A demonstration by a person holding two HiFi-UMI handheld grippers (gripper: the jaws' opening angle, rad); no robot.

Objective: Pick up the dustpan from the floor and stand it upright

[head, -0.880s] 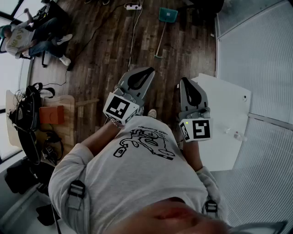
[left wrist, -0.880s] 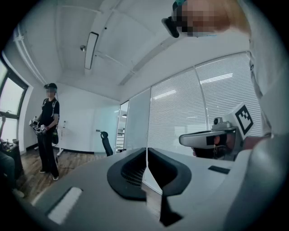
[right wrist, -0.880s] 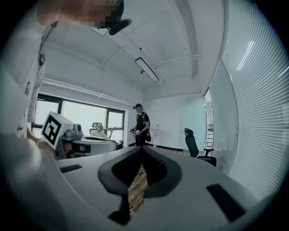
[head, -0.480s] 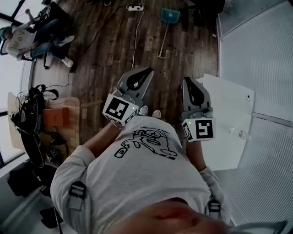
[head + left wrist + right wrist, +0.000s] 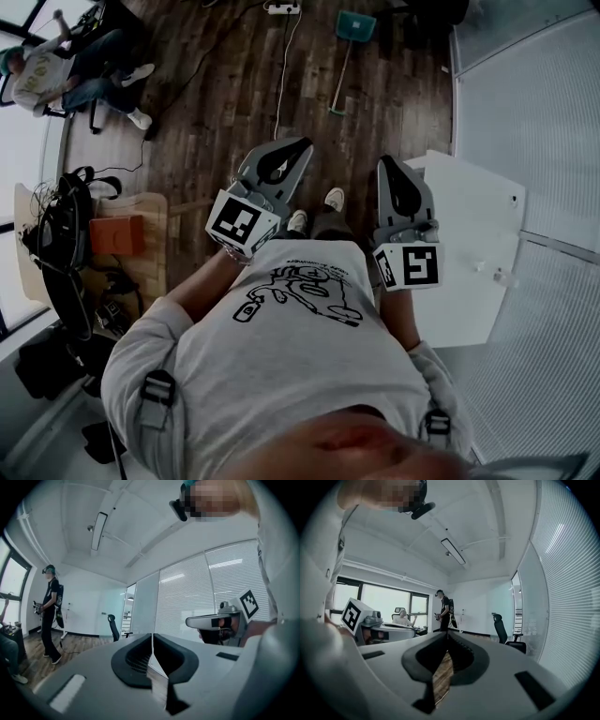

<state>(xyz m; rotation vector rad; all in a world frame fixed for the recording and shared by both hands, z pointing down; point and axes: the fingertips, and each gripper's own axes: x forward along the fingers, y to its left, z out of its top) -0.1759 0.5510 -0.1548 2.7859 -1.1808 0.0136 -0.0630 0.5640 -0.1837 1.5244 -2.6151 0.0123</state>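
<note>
Dustpan (image 5: pixel 357 25) lies on floor (image 5: pixel 225 103) well ahead; left gripper (image 5: pixel 298 148) and right gripper (image 5: pixel 388 164) both closed, empty.

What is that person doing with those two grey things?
A person holds a grey left tool and right tool out in front, both shut with nothing in them. The teal long-handled dustpan lies on the dark wooden floor some way ahead, not picked up yet.

The dustpan (image 5: pixel 357 25) shows too small to tell which way its pan faces.
</note>
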